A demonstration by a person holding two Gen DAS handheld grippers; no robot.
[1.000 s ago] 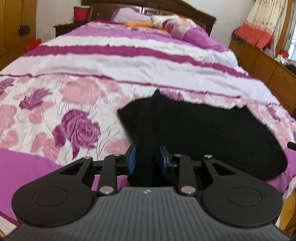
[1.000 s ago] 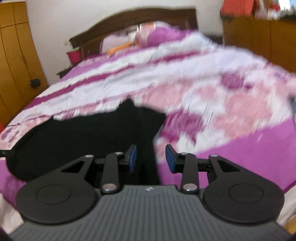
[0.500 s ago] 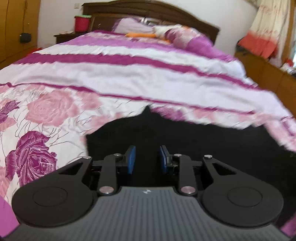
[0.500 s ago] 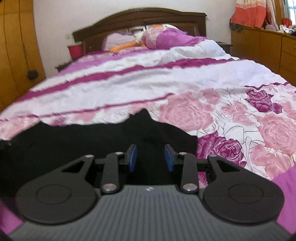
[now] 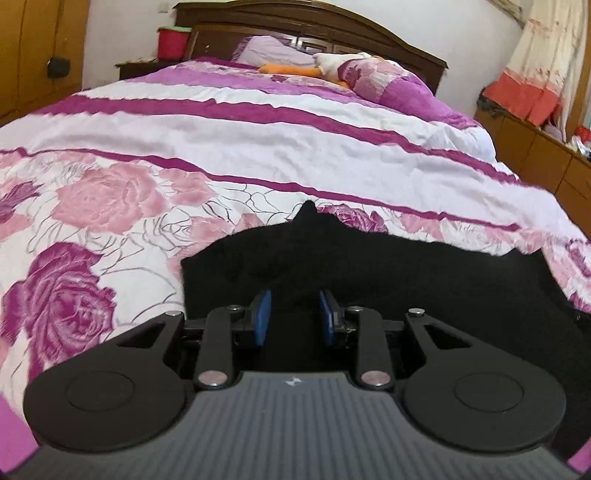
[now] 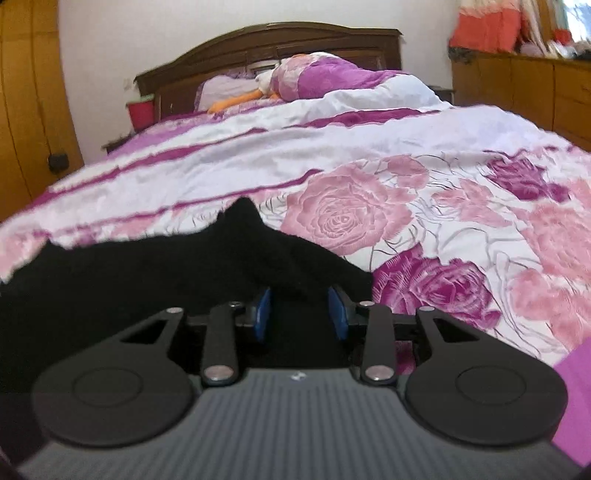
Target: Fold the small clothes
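Observation:
A black garment (image 5: 406, 280) lies spread low across the floral bedspread (image 5: 110, 199). In the left wrist view my left gripper (image 5: 294, 314) is shut on the garment's left edge, with black cloth bunched between the blue pads (image 5: 263, 314). In the right wrist view the same garment (image 6: 129, 273) stretches to the left, and my right gripper (image 6: 301, 312) is shut on its right edge, cloth filling the gap between the pads (image 6: 338, 314). A small peak of cloth stands up ahead of each gripper.
The bed runs ahead to a dark wooden headboard (image 5: 314, 26), with pillows (image 5: 384, 85) and an orange item (image 5: 288, 69). Wooden cabinets (image 5: 535, 155) line the right side. A red bin (image 5: 173, 42) stands on the nightstand at the far left.
Both grippers have moved forward up the bed with the garment's edges, and the cloth now lies flatter and wider. The right gripper's jaws, empty a second ago, now hold cloth.

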